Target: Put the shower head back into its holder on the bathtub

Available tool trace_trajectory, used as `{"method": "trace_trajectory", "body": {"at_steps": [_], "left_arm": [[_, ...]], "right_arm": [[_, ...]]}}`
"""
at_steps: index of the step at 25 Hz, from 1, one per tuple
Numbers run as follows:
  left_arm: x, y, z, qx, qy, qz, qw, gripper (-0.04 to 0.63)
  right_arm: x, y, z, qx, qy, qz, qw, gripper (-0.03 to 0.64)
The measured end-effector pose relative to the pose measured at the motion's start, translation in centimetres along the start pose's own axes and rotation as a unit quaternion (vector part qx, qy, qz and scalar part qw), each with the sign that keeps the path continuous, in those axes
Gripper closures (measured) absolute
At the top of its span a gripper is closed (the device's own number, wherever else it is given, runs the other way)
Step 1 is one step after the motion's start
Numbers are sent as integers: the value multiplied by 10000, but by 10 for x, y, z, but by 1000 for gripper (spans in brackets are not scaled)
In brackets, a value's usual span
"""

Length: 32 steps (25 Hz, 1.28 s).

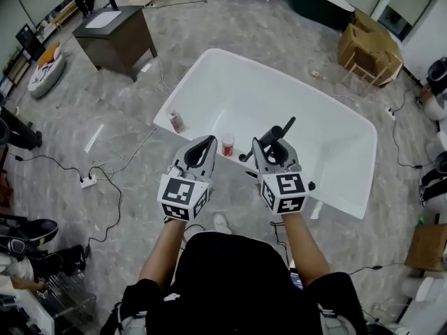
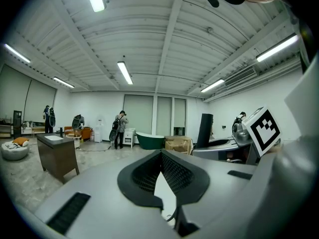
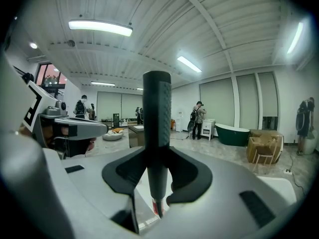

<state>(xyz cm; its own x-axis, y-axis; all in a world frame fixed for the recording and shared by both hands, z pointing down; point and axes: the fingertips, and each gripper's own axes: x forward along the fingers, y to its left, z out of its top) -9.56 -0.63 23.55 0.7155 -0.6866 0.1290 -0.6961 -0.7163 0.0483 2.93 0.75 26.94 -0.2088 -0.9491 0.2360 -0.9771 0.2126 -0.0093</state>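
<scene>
The black, rod-shaped shower head (image 1: 278, 132) is clamped in the right hand-held gripper (image 1: 269, 145). In the right gripper view its handle (image 3: 157, 108) rises upright between the dark pads, which press on it from both sides. It is held in the air over the near rim of the white oval bathtub (image 1: 237, 82). Just beside it, the left hand-held gripper (image 1: 204, 148) has its jaws closed tip to tip with nothing between them. On the near rim, a small red can (image 1: 228, 145) stands between the two grippers, and a pinkish-red bottle (image 1: 176, 122) stands farther left. Across the grey marbled floor (image 1: 209, 26) are a dark brown worktop (image 1: 115, 37) and a dark green bathtub (image 1: 318, 2).
</scene>
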Motion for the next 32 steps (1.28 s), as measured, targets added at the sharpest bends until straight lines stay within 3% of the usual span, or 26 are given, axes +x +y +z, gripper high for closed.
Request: {"method": "trace_trajectory", "body": {"at_steps": [16, 32], "left_arm": [[42, 34, -39, -234, 463, -348, 9980, 581], [108, 44, -99, -617, 1128, -201, 9915, 581]], "right_arm": [[53, -8, -36, 83, 537, -218, 9983, 480], [105, -53, -94, 353, 1140, -27, 9928, 480]]}}
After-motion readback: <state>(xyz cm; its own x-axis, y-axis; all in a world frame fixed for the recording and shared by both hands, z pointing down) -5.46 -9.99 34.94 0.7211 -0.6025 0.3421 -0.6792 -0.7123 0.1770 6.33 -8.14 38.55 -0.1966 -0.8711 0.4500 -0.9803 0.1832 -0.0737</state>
